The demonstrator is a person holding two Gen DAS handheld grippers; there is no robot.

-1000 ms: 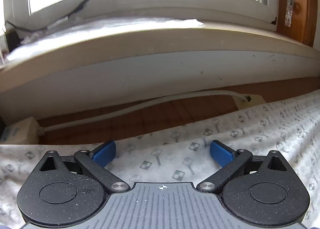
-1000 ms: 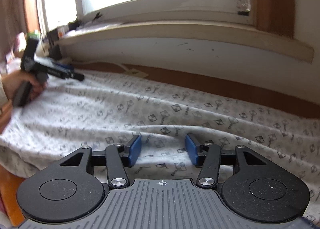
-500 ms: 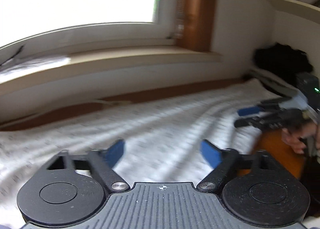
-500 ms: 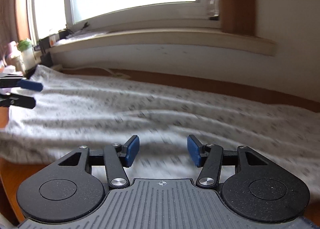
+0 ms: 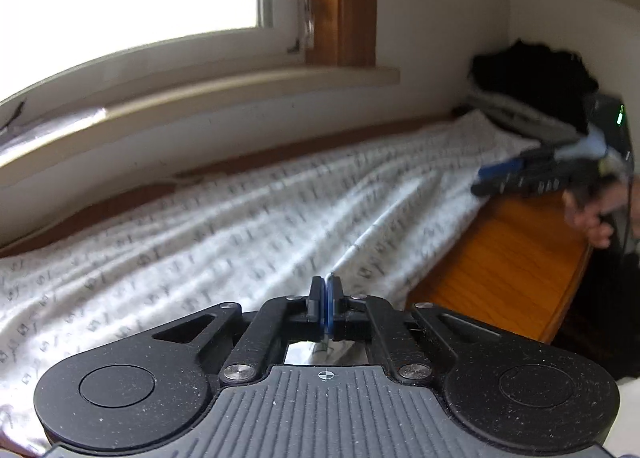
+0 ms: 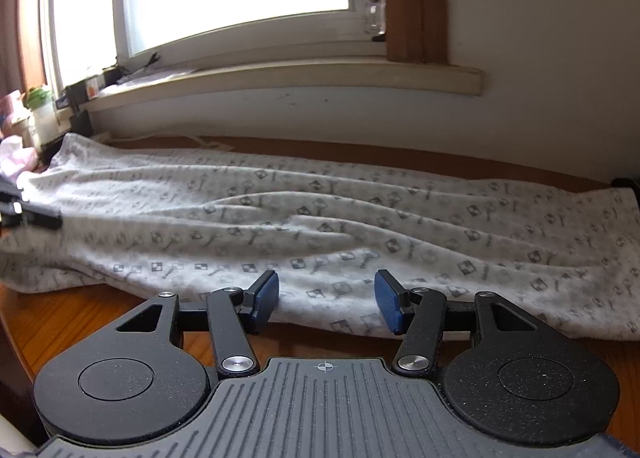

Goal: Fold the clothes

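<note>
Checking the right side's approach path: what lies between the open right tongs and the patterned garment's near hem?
Only a narrow strip of bare wooden table, seen in the right wrist view. The right tongs stand open just short of the garment.

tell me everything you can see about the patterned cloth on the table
The patterned cloth is a long, pale grey-white garment or sheet, soft and jersey-like, printed with small dark squares and key-like marks. It lies spread lengthwise along the wooden table below the window sill, rumpled into long shallow folds, its near edge hanging unevenly. The left gripper is shut on a pinch of its near edge. The right gripper hangs open over the near edge, its pads not pressing on the fabric.
</note>
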